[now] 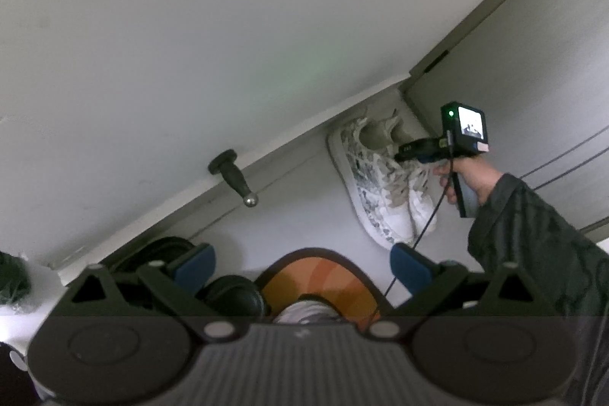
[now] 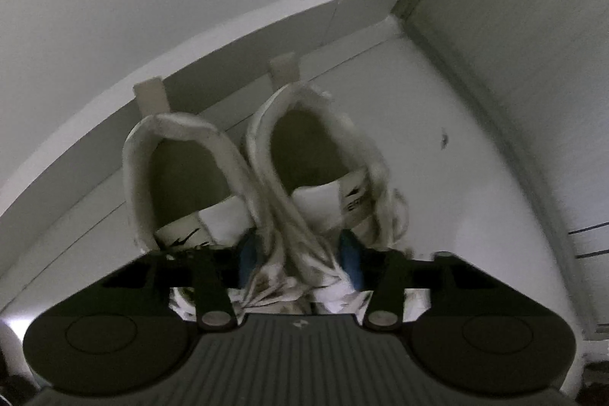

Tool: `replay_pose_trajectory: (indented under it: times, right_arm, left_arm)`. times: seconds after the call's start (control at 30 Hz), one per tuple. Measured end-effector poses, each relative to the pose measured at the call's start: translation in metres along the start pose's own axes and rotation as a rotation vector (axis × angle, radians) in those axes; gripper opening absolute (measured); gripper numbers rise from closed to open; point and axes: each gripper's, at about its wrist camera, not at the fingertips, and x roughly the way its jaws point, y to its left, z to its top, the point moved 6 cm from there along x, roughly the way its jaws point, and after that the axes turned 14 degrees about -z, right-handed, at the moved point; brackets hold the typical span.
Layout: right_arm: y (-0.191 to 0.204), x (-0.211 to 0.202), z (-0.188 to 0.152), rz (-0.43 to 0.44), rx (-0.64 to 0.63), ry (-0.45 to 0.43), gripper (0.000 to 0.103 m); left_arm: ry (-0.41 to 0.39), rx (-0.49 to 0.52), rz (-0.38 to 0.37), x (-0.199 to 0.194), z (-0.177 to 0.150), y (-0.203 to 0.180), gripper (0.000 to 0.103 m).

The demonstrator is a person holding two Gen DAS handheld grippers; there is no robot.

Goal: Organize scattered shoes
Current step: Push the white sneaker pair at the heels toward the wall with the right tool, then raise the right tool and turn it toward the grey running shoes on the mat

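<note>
- Against the floor's corner by the baseboard [image 2: 228, 44], your sneakers [image 2: 266, 177] sit paired, heels to the wall.
- Right gripper [image 2: 298, 255] pinches both inner collars together.
- Left gripper [image 1: 302, 263] spread wide over an orange shoe [image 1: 323, 276], gripping nothing.
- Light, soft uppers; the collars look the best hold.

2 white patterned sneakers [image 2: 266, 185] stand side by side, heels against baseboard.

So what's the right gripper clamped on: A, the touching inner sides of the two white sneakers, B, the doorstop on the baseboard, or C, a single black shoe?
A: the right gripper pinches the adjoining inner sides of the white sneakers, one blue pad on each side.
</note>
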Motion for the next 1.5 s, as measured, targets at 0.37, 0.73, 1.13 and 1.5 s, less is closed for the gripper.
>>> replay_pose_trajectory:
  times: [0.37,0.73,1.13,1.5]
  right_arm:
    - [0.039,0.0,0.02,-0.182,-0.222,-0.108,0.019]
    - [0.047,-0.002,0.04,-0.273,-0.397,-0.233,0.024]
    - [0.018,-0.022,0.051,-0.224,-0.127,-0.267,0.065]
    - [-0.029,-0.098,0.049,-0.105,0.12,-0.207,0.065]
  left_arm:
    - [0.001,-0.004,0.025,0.0,-0.001,0.007,0.1]
    - [0.03,0.031,0.051,0.005,-0.005,0.008,0.1]
    - [-0.003,0.008,0.067,-0.004,0.0,0.013,0.1]
    - [-0.078,-0.014,-0.008,-0.018,0.006,-0.013,0.1]
